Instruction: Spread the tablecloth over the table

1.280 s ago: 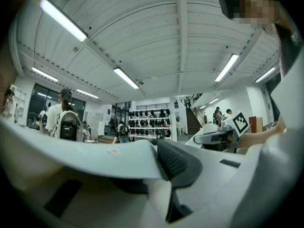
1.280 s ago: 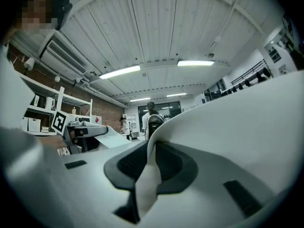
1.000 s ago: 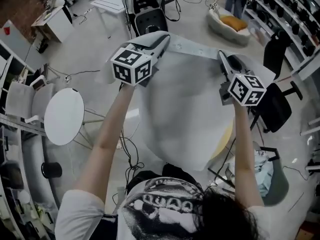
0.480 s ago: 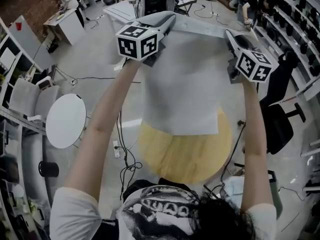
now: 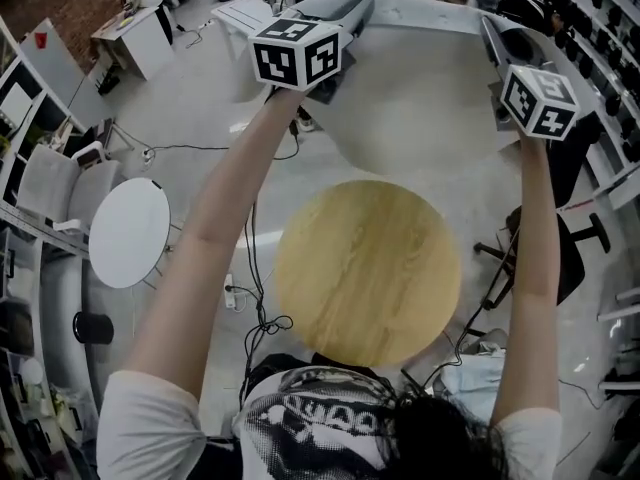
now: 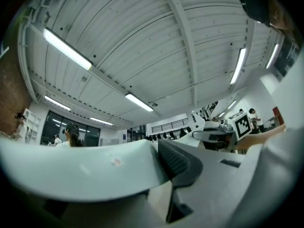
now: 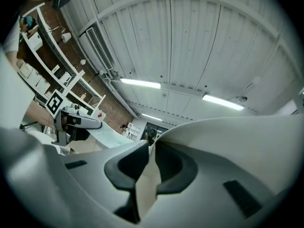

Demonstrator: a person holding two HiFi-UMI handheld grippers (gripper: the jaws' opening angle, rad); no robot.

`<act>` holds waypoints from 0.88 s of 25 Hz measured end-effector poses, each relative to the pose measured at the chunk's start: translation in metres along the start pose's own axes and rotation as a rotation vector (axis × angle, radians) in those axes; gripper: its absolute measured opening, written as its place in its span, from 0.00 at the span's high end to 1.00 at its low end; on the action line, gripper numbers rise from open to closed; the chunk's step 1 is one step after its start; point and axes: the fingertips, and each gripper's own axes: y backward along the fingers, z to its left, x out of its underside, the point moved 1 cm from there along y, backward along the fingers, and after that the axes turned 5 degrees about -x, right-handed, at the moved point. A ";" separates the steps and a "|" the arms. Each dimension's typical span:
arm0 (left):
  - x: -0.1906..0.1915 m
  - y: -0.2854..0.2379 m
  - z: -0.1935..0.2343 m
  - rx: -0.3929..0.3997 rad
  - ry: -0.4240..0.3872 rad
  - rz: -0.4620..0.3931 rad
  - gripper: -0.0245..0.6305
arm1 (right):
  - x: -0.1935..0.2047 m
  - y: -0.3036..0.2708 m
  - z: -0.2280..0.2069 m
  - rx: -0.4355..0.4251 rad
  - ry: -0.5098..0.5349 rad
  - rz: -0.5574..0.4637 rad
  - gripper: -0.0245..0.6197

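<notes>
A round, pale wooden desk [image 5: 368,271] is standing uncovered just below the person's raised arms. Beyond it, the left tool [image 5: 352,8] and right tool [image 5: 492,30] are each pinching the top edge of a pale grey fabric tablecloth [image 5: 420,88], which is hanging in the air past the desk's far side.

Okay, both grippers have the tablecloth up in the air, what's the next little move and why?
The left gripper and right gripper each pinch the tablecloth, held high past the bare wooden table. I'd probably lower both toward you so it settles over the top.
</notes>
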 end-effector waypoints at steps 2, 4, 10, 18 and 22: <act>0.009 0.004 -0.005 0.007 0.025 0.011 0.85 | 0.006 0.009 0.003 -0.004 -0.009 0.004 0.89; 0.024 0.010 -0.012 0.015 0.052 0.036 0.85 | 0.020 0.020 0.008 -0.004 -0.043 0.013 0.89; 0.081 0.041 -0.037 0.035 0.135 0.140 0.85 | 0.073 0.055 0.035 -0.018 -0.128 0.081 0.89; 0.134 0.126 -0.062 0.049 0.221 0.263 0.85 | 0.110 0.112 0.111 -0.026 -0.233 0.148 0.89; 0.146 0.174 -0.075 0.064 0.274 0.302 0.85 | 0.116 0.148 0.152 -0.011 -0.317 0.163 0.89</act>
